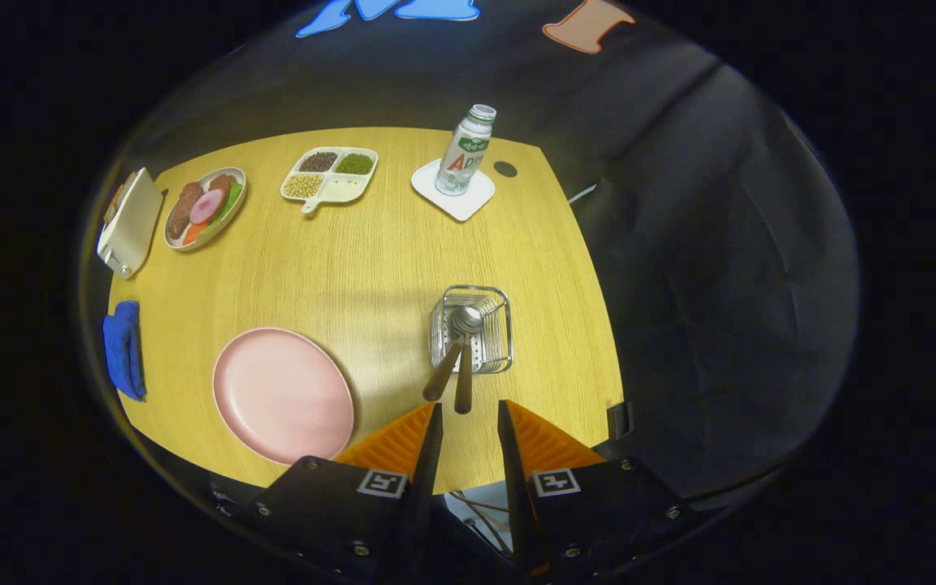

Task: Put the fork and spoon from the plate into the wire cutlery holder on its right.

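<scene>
With both utensils standing in the wire cutlery holder (472, 328), we judge the task done.
Our gripper (468, 422) hovers slightly parted, empty (handles just ahead), near the desk's (403, 244) front edge.

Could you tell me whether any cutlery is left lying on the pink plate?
No, the pink plate is bare, and two handles stand in the wire cutlery holder just ahead of the open gripper.

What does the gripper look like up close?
The gripper has two wedge-shaped fingers with ridged sides. Each sits on a dark block held with small screws and carries a square black-and-white marker. Thin cables run in the gap between the blocks.
</scene>
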Tool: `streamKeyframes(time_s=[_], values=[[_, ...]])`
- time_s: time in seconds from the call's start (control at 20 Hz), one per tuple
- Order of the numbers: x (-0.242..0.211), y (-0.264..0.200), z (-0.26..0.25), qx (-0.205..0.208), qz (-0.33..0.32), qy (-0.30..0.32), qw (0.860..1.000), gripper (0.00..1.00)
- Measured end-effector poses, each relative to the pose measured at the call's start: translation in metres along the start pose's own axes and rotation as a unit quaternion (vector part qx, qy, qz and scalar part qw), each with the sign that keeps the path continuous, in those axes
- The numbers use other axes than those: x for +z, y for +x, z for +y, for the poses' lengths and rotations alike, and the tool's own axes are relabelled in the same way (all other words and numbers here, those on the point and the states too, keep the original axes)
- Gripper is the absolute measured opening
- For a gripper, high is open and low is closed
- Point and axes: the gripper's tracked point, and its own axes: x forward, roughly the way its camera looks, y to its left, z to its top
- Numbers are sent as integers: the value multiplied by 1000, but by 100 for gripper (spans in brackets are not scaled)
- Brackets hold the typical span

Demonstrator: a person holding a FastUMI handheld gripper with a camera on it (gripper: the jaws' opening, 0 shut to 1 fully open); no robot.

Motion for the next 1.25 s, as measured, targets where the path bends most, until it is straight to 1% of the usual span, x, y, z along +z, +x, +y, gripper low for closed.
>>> streamKeyframes(time_s=[0.15, 0.2, 0.4, 0.6, 0.75, 0.85, 0.95, 1.05, 1.25], values=[[20, -18, -6, -12, -58, 13, 998, 42], [28, -31, -10, -15, -82, 19, 996, 42], [61, -66, -18, -20, -181, 51, 982, 42], [89, -123, -27, -22, -287, 82, 954, 42], [102, -159, -28, -28, -355, 97, 929, 42], [106, -180, -21, -15, -386, 112, 916, 42], [110, -200, -23, -15, -410, 114, 905, 42], [116, -223, -24, -17, -443, 116, 889, 41], [122, -251, -13, 5, -479, 129, 868, 41]])
